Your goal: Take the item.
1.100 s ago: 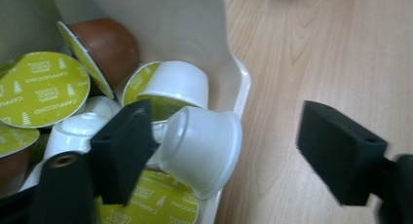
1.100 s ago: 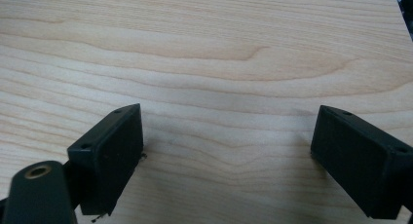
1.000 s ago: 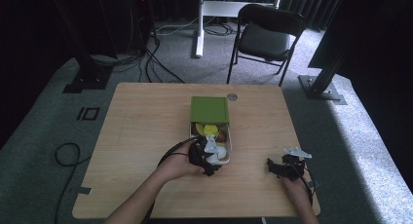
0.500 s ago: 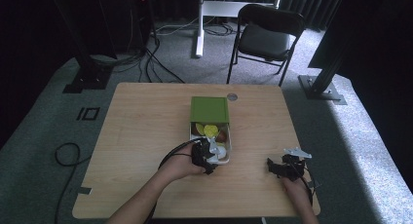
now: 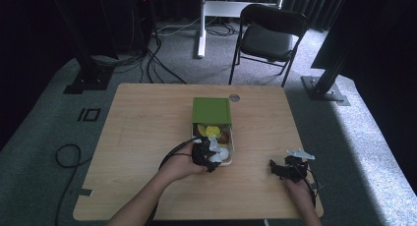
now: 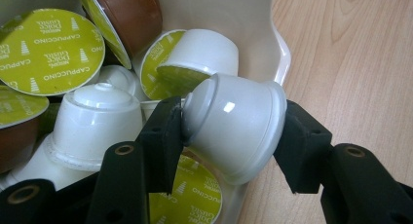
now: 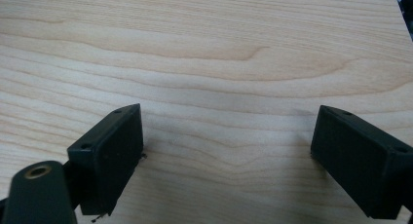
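Note:
A cream box [image 5: 229,148] with a green lid [image 5: 211,110] holds several coffee capsules, white and brown, some with yellow-green foil tops [image 6: 46,51]. My left gripper [image 6: 231,131] is shut on a white capsule [image 6: 236,126] at the box's near right corner, just above the others. In the high view that gripper [image 5: 205,155] sits at the box's front edge. My right gripper [image 7: 226,156] is open over bare wood with nothing between its fingers; the high view shows it [image 5: 287,168] near the table's front right.
The wooden table [image 5: 147,137] has free room to the left and right of the box. A small round disc [image 5: 234,97] lies near the far edge. A black chair [image 5: 268,37] stands beyond the table.
The left hand has shifted slightly at the box's front edge. The right gripper has stayed in place.

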Demonstrator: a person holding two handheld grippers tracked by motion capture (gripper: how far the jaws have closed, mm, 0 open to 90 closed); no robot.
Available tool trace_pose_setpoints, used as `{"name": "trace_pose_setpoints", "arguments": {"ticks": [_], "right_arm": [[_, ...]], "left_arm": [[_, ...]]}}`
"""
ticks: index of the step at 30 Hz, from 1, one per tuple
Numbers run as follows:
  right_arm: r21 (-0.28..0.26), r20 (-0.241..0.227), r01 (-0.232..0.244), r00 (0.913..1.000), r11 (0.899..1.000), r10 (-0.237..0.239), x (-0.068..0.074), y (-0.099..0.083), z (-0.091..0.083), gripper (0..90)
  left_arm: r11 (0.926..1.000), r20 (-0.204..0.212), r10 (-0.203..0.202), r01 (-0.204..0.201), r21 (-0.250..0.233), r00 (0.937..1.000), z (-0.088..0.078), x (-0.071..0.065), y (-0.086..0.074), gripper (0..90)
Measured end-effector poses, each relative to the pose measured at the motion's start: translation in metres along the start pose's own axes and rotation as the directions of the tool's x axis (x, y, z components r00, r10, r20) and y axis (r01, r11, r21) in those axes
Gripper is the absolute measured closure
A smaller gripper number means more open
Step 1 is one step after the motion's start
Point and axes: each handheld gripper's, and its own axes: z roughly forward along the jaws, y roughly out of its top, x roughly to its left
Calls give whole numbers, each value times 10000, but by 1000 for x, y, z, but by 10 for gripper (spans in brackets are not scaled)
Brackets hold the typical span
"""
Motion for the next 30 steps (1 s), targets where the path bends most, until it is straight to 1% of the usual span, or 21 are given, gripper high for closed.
{"name": "trace_pose_setpoints", "arguments": {"ticks": [3, 6, 7, 8, 9, 10, 11, 12, 13, 14, 15, 17, 18, 19, 20, 21, 23, 24, 25, 28, 30], "right_arm": [[-1, -1, 0, 10000, 10000, 0, 0, 0, 0, 114], [-3, 0, 0, 10000, 10000, 0, 0, 0, 0, 114], [-2, 1, 0, 10000, 10000, 0, 0, 0, 0, 114], [-2, -1, -1, 10000, 10000, 1, 0, 0, 0, 114], [-2, 0, -4, 10000, 10000, 4, 0, 0, 0, 114], [-3, -1, -4, 10000, 10000, 4, 0, 0, 0, 114], [-3, 0, -5, 10000, 10000, 5, 0, 0, 0, 114], [-2, -1, -5, 10000, 10000, 5, 0, 0, 0, 114], [-4, 2, -9, 10000, 10000, 9, 0, 0, 0, 114], [-6, 0, -15, 10000, 10000, 15, 0, 0, 0, 113], [-1, 0, -4, 10000, 10000, 4, 0, 0, 0, 114], [-1, 0, -7, 10000, 10000, 7, 0, 0, 0, 114], [-1, 2, -6, 10000, 10000, 6, 0, 0, 0, 113], [-1, 1, -6, 10000, 10000, 6, 0, 0, 0, 114], [-1, 2, -5, 10000, 10000, 5, 0, 0, 0, 114], [-1, 1, -5, 10000, 10000, 5, 0, 0, 0, 114], [-1, 3, -4, 10000, 10000, 4, 0, 0, 0, 114], [-1, 0, -3, 10000, 10000, 3, 0, 0, 0, 114], [-2, 2, -4, 10000, 10000, 4, 0, 0, 0, 114], [0, 2, -7, 10000, 10000, 7, 0, 0, 0, 114], [-2, 1, -8, 10000, 10000, 8, 0, 0, 0, 114]], "left_arm": [[9996, -53, -207, 206, -196, 9998, -3, 1, 0, 513], [9975, -377, -399, 376, -604, 9985, -10, 4, 1, 570], [9957, -251, -507, 485, -785, 9984, -13, 6, 1, 596], [9954, -113, -439, 428, -856, 9990, -15, 7, 1, 598], [9935, -120, -521, 506, -1024, 9986, -17, 6, 1, 600], [9931, -86, -538, 526, -1051, 9985, -17, 6, 1, 603], [9944, -48, -366, 360, -994, 9993, -18, 6, 2, 604], [9918, -76, -492, 480, -1184, 9988, -19, 6, 1, 618], [9910, -55, -539, 528, -1229, 9985, -21, 6, 2, 628], [9856, 43, -765, 762, -1511, 9971, -23, 7, 2, 651], [9828, 92, -799, 803, -1661, 9968, -25, 7, 2, 654], [9824, 26, -817, 810, -1684, 9967, -29, 8, 2, 655], [9842, 80, -723, 726, -1612, 9974, -29, 8, 2, 655], [9867, 29, -506, 505, -1547, 9987, -28, 7, 1, 656], [9856, -72, -549, 531, -1608, 9985, -28, 7, 1, 656], [9868, -42, -578, 565, -1518, 9983, -28, 7, 0, 656], [9833, -1, -680, 670, -1691, 9977, -29, 8, -1, 656], [9833, -1, -680, 670, -1691, 9977, -29, 8, -1, 656], [9793, 86, -905, 905, -1811, 9959, -31, 9, -2, 656], [9784, 40, -909, 900, -1862, 9959, -37, 11, -2, 656], [9749, -44, -960, 931, -2023, 9954, -41, 12, -2, 656]]}}
